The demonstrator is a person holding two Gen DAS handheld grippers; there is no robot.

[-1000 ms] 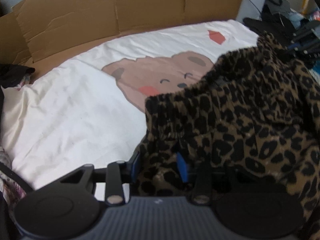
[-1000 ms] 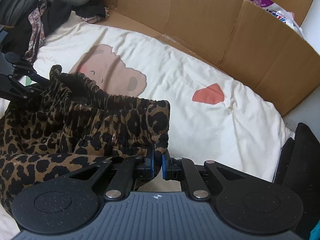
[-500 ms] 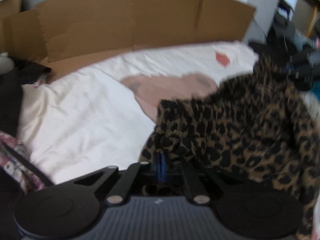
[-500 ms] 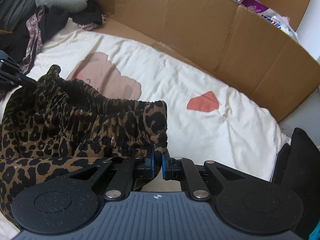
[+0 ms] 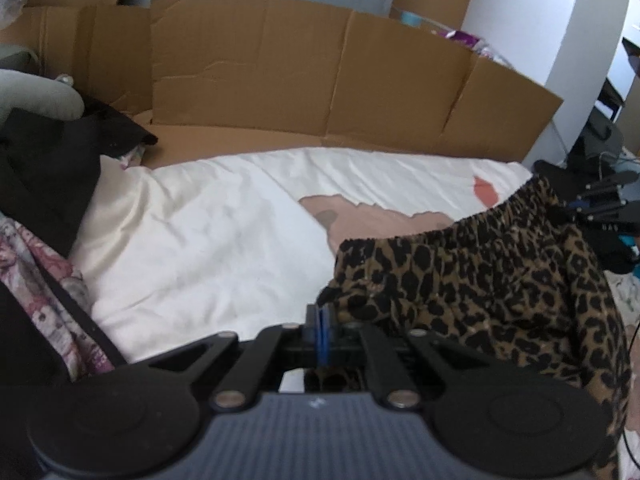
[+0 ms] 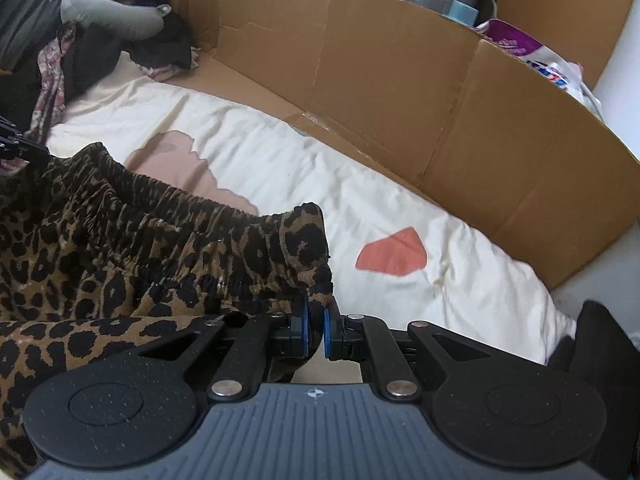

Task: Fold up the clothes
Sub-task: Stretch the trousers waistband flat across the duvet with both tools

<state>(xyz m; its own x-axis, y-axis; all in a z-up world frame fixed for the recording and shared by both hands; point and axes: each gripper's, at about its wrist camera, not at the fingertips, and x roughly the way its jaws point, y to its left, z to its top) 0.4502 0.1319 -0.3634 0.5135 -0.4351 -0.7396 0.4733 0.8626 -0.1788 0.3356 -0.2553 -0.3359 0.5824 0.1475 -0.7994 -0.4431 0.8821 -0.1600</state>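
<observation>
A leopard-print garment with an elastic waistband (image 5: 480, 272) hangs between my two grippers above a white bedsheet (image 5: 208, 248). My left gripper (image 5: 322, 330) is shut on one corner of the waistband. My right gripper (image 6: 315, 330) is shut on the other corner of the leopard-print garment (image 6: 160, 240), and it shows at the far right of the left wrist view (image 5: 576, 212). The waistband stretches in a sagging line between them. The rest of the cloth hangs below, out of sight.
The white bedsheet (image 6: 280, 168) has a brown bear print (image 5: 360, 220) and a red patch (image 6: 394, 254). Cardboard walls (image 5: 320, 88) stand along the far edge. A pile of dark and floral clothes (image 5: 36, 208) and a grey pillow (image 6: 112, 4) lie at the left.
My left gripper closed on the waistband corner. Both grippers have lifted the garment upward, and the waistband is pulled straighter between them.
</observation>
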